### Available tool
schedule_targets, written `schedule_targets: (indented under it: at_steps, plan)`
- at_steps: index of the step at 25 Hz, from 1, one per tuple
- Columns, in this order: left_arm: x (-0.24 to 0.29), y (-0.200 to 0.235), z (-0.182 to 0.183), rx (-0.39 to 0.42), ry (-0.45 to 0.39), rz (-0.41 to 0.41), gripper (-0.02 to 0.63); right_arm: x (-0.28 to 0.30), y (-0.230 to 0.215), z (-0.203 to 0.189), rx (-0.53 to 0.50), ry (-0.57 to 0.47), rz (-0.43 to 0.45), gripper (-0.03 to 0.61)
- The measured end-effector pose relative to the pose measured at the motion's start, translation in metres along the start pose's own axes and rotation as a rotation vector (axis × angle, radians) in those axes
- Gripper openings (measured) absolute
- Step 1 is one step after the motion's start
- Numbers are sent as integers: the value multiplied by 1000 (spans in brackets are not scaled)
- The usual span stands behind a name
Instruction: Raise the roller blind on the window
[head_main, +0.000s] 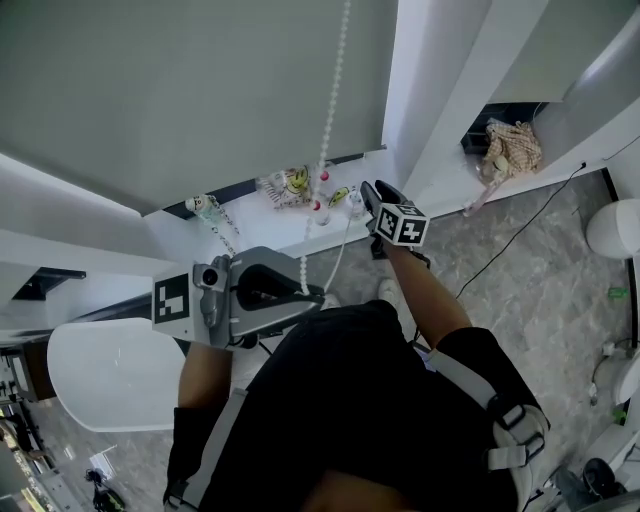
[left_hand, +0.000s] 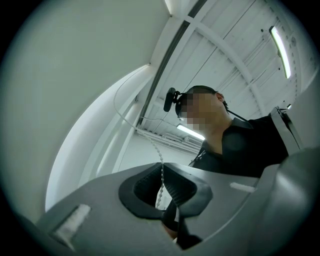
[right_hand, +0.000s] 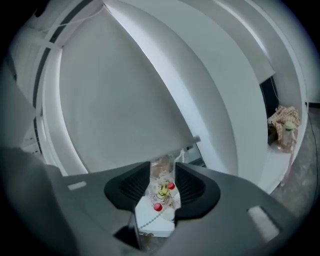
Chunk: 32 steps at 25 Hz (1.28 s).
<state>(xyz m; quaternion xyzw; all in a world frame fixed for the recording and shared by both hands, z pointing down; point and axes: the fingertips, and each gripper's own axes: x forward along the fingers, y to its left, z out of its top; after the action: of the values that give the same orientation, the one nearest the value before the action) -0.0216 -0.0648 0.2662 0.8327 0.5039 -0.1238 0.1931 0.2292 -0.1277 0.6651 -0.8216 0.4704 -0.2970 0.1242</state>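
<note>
Almost fully lowered, the roller blind (head_main: 200, 90) hangs just above the window sill (head_main: 250, 240) in the head view, while the left gripper (head_main: 300, 292) takes the bead chain (head_main: 327, 110) low down and the right gripper (head_main: 372, 192) hovers near the bottles (head_main: 322, 192) on the sill. From the left gripper view, the jaws appear closed on the thin chain (left_hand: 161, 175), a slim hold that could slip under a hard pull. From the right gripper view, the jaws stand apart and empty, aimed at a smiley-printed bag (right_hand: 161, 191); a stray swing there could topple the clutter, and hauling the wrong strand would only lower the blind.
</note>
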Motion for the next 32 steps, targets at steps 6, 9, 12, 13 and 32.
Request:
schedule_targets:
  at_steps: [6, 9, 12, 13, 32]
  plan:
    - [-2, 4, -4, -39, 20, 52, 10, 50, -28, -31, 39, 111, -98, 192]
    - [-3, 9, -7, -40, 40, 103, 11, 66, -42, -37, 62, 137, -123, 192]
    - [-5, 14, -12, -36, 60, 138, 9, 81, -40, -48, 73, 162, -117, 174]
    - [-6, 13, -13, -36, 64, 142, 11, 84, -38, -52, 75, 169, -117, 157]
    - [-29, 62, -37, -38, 134, 190, 9, 52, -54, -66, 131, 147, -168, 11]
